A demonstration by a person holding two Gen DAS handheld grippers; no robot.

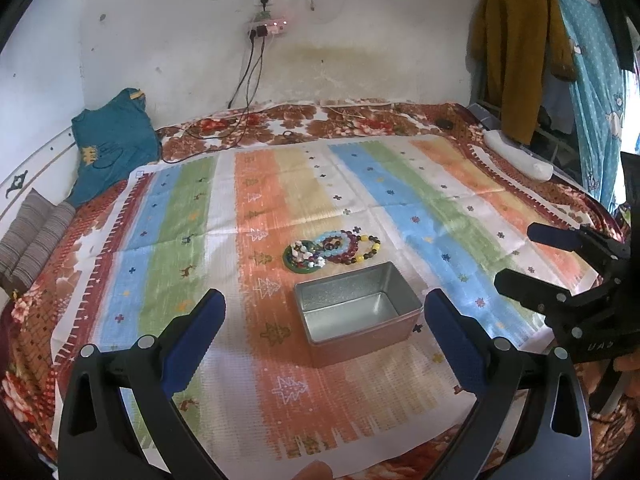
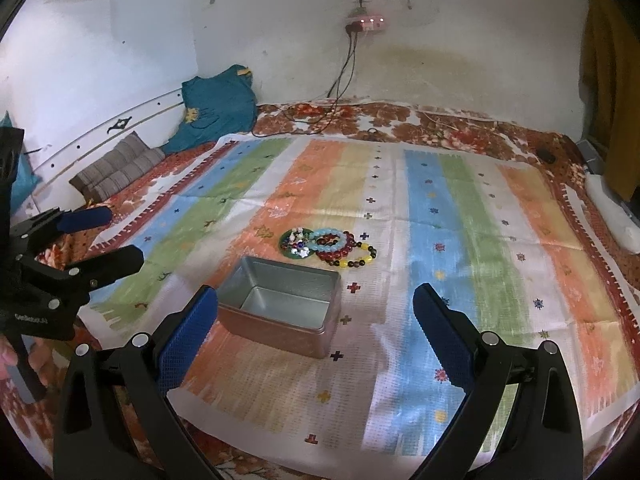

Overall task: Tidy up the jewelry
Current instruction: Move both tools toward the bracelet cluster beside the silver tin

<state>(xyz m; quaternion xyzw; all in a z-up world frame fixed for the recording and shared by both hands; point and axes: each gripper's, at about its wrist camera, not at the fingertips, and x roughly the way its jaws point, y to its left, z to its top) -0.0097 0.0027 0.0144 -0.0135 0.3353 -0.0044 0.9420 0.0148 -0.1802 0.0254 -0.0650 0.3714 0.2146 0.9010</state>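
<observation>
An open, empty metal tin [image 1: 356, 312] stands on the striped cloth [image 1: 264, 380]; it also shows in the right wrist view [image 2: 280, 304]. Just behind it lies a cluster of bead bracelets [image 1: 340, 248] [image 2: 336, 248]: green with charms, light blue, dark red, and yellow-and-brown. My left gripper [image 1: 324, 328] is open and empty, hovering in front of the tin. My right gripper [image 2: 316, 320] is open and empty, in front of the tin and to its right. Each gripper shows in the other's view: the right one [image 1: 532, 256] and the left one [image 2: 108, 236].
The striped cloth [image 2: 460, 240] covers a bed with a floral sheet [image 1: 280, 124]. A teal cloth [image 1: 112, 144] and a striped pillow [image 1: 32, 240] lie at far left. Cables [image 1: 248, 80] hang from a wall socket. A white object [image 1: 520, 156] lies at the right edge; clothes [image 1: 520, 48] hang above.
</observation>
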